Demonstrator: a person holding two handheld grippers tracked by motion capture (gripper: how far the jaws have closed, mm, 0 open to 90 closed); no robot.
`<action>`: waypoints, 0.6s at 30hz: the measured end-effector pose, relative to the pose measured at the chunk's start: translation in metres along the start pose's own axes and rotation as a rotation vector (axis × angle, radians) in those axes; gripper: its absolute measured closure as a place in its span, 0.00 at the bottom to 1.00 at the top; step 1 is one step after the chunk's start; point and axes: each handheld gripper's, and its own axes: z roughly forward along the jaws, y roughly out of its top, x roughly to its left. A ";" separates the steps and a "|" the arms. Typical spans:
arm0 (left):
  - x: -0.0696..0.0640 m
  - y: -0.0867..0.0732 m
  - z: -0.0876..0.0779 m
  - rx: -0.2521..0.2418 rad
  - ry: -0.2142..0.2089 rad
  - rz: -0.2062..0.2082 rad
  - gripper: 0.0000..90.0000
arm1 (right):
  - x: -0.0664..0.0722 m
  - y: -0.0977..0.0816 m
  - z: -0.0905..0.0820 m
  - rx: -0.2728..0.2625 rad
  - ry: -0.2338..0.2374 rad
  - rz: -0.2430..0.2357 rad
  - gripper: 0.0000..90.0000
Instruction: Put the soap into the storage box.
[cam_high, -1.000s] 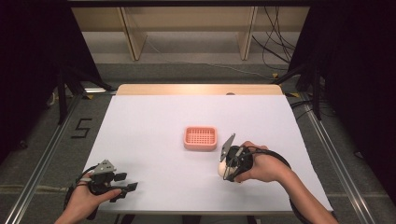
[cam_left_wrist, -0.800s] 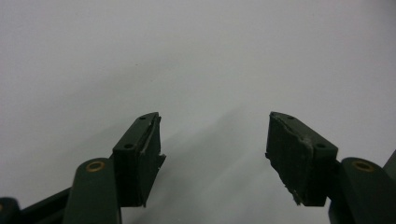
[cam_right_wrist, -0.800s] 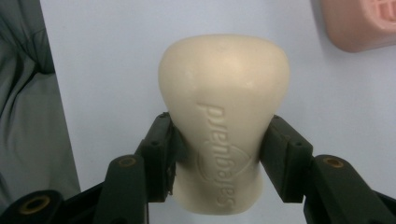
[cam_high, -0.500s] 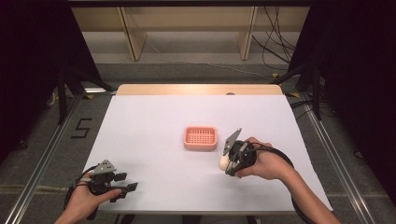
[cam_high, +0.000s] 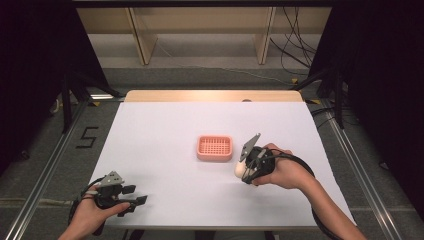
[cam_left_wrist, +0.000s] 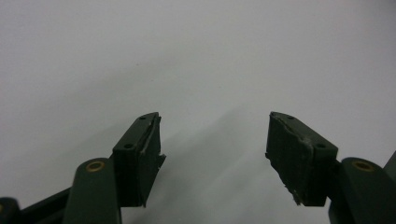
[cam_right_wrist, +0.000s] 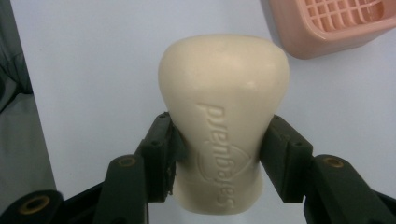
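Table (cam_high: 165, 130): white top, largely bare; open passage across the far half, the left half and the near middle.
Obstacle, centre: pink tray (cam_high: 214, 148), low-walled, standing alone.
Obstacle, just right of and nearer than the tray: right gripper (cam_high: 246, 172) with a bar of soap (cam_right_wrist: 223, 116) clamped between its jaws; narrow gap between soap and tray.
Near left corner: left gripper (cam_high: 134, 202), jaws apart, bare surface between and ahead of them.

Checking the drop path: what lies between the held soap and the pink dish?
Nothing: bare white table separates soap and dish in the high view.
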 end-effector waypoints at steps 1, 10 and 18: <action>0.000 0.000 0.000 -0.002 0.000 0.000 0.39 | -0.001 0.000 -0.001 -0.003 -0.009 0.018 0.56; 0.000 0.000 0.001 -0.007 -0.001 -0.008 0.39 | -0.008 0.001 -0.003 -0.023 -0.025 0.012 0.56; 0.000 0.000 0.000 -0.001 0.006 -0.005 0.39 | -0.013 0.004 -0.004 -0.034 -0.039 0.021 0.56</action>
